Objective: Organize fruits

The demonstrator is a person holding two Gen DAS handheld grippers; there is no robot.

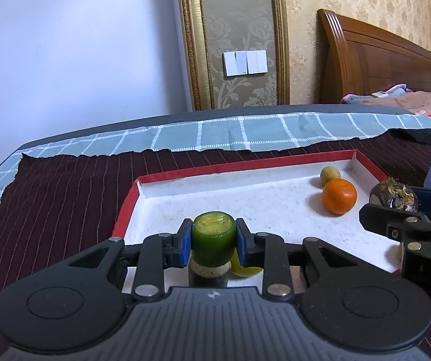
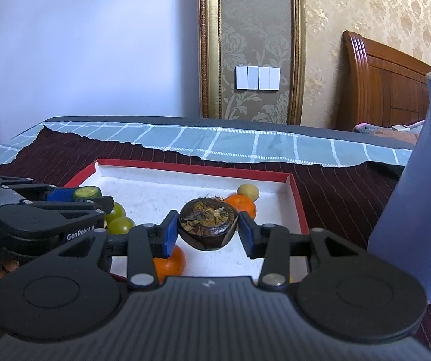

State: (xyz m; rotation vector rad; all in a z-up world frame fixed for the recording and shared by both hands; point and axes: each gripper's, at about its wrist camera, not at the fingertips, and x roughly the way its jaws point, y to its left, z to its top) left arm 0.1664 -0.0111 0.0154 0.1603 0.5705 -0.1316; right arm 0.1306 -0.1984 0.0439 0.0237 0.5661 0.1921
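Left hand-held gripper (image 1: 214, 238) clamps a green fruit (image 1: 214, 234); right hand-held gripper (image 2: 206, 230) clamps a dark fruit (image 2: 207, 221); 2 green grapes (image 2: 118, 219) between.

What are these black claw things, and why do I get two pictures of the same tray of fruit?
There is no robot here: a person holds a two-finger gripper in each hand, and each gripper carries a wide-angle camera looking forward along its fingers. So one picture comes from the left gripper, the other from the right gripper, and each also catches the other at its edge.

Both hang over a red-rimmed tray with a white floor, lying on a dark striped cloth. The left gripper is shut on a green fruit. The right gripper has a dark brown fruit between its blue pads; the left pad touches it, the right shows a small gap.

In the tray lie two oranges, a small yellowish fruit and two green grapes. A blue bottle stands at the right.
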